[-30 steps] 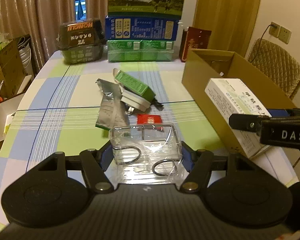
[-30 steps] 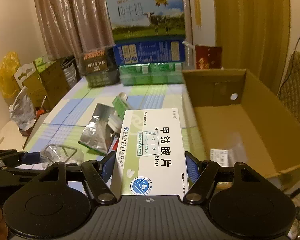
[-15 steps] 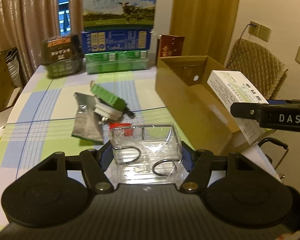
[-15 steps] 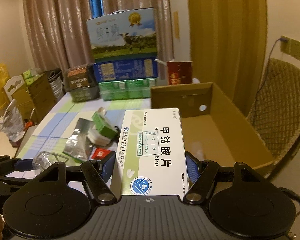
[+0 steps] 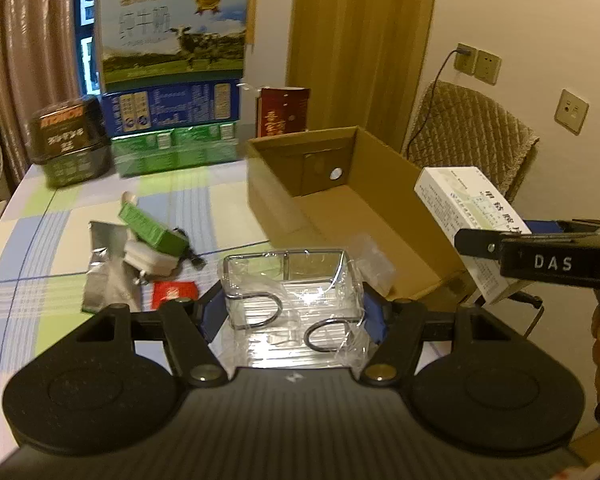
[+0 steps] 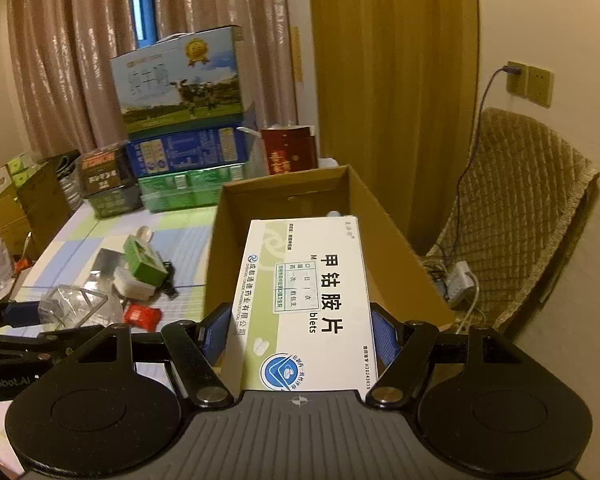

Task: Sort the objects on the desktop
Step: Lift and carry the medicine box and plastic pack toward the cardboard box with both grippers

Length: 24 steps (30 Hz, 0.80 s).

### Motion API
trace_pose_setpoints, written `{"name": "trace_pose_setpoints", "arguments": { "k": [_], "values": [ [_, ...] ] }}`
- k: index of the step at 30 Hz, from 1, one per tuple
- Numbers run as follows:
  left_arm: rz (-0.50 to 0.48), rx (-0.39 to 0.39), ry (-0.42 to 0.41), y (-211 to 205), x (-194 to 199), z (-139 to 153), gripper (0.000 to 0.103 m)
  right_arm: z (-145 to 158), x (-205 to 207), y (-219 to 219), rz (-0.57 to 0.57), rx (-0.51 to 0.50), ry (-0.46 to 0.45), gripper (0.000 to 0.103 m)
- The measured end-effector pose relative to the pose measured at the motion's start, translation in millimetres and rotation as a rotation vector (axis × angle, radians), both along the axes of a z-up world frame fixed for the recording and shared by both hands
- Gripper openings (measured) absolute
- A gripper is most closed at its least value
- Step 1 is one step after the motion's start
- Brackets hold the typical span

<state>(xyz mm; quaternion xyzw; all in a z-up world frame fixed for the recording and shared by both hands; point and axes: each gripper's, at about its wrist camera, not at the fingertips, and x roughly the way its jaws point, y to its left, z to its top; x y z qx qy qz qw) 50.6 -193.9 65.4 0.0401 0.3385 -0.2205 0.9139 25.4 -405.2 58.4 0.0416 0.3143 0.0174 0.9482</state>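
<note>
Left hand-held gripper (image 5: 294, 316) clamps clear plastic packet (image 5: 292, 292) beside cardboard box (image 5: 380, 216) rim. Right hand-held gripper (image 6: 302, 336) clamps white-green medicine box (image 6: 308, 304) above the open box; bench (image 5: 60, 216) lies left.

A tablecloth (image 5: 220, 200) checked in pale green, light blue and white is seen. A plain brown cardboard box (image 5: 380, 216) stands open. A white medicine carton (image 6: 312, 304) is printed with black characters, a pale green band and a blue round logo. A clear, colourless plastic tray (image 5: 290, 288) is wrapped in transparent film. A small green carton (image 5: 150, 230), a silver foil pouch (image 5: 104, 268) and a red sachet (image 5: 175, 293) are shown. The gripper pads (image 6: 216, 334) are blue, set in black frames.
</note>
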Motion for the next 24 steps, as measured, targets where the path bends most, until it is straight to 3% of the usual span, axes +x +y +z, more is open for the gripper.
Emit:
{"name": "trace_pose_setpoints", "arguments": {
  "k": [24],
  "values": [
    [-0.088,-0.001,0.009,-79.2,31.8,-5.0,0.063,-14.2,30.0,-55.3,-0.044,-0.007,0.03,0.068]
  ]
}}
